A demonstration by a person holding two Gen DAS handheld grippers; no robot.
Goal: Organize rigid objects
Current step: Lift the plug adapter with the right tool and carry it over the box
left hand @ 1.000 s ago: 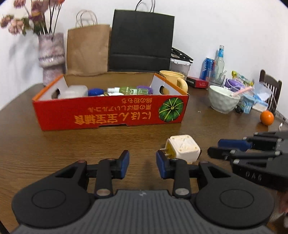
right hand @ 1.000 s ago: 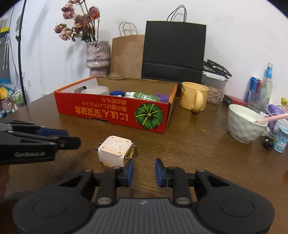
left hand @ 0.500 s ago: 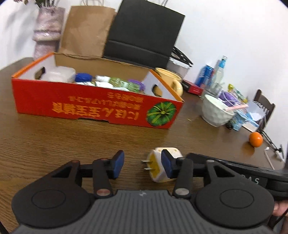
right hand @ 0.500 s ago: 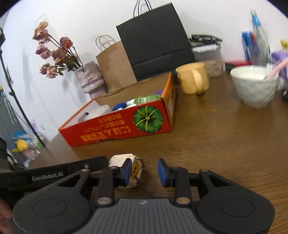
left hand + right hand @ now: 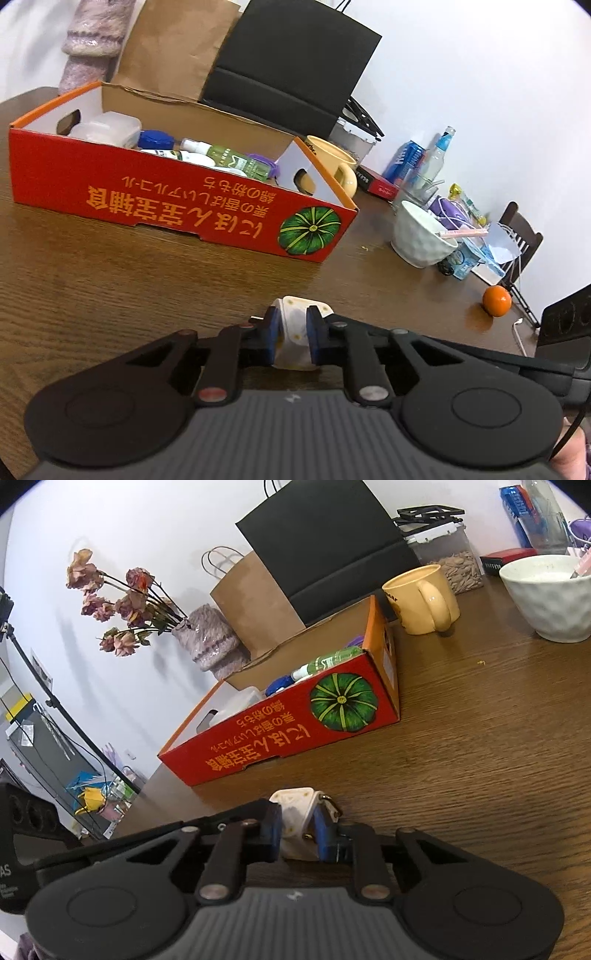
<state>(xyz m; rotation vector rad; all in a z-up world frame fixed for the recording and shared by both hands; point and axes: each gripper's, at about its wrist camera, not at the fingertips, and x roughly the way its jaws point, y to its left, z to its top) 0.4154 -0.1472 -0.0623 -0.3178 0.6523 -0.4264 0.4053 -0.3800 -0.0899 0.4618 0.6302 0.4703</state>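
A cream white plug adapter cube (image 5: pixel 295 332) sits low over the wooden table, held between both grippers. My left gripper (image 5: pixel 291 334) is shut on it, blue pads on its two sides. My right gripper (image 5: pixel 298 827) is also shut on the adapter (image 5: pixel 295 819), metal prongs showing by its right pad. The red cardboard box (image 5: pixel 177 206) with a pumpkin picture lies beyond, holding bottles and a clear container; it also shows in the right wrist view (image 5: pixel 295 723).
A yellow mug (image 5: pixel 424 598), a white bowl (image 5: pixel 421 236), an orange (image 5: pixel 496 301), cans and bottles crowd the right. Paper bags (image 5: pixel 288 66) and a vase (image 5: pixel 207 642) stand behind the box. Bare table (image 5: pixel 92 288) lies in front of the box.
Both grippers closed in on the adapter from either side and shut on it. Both views have tilted.
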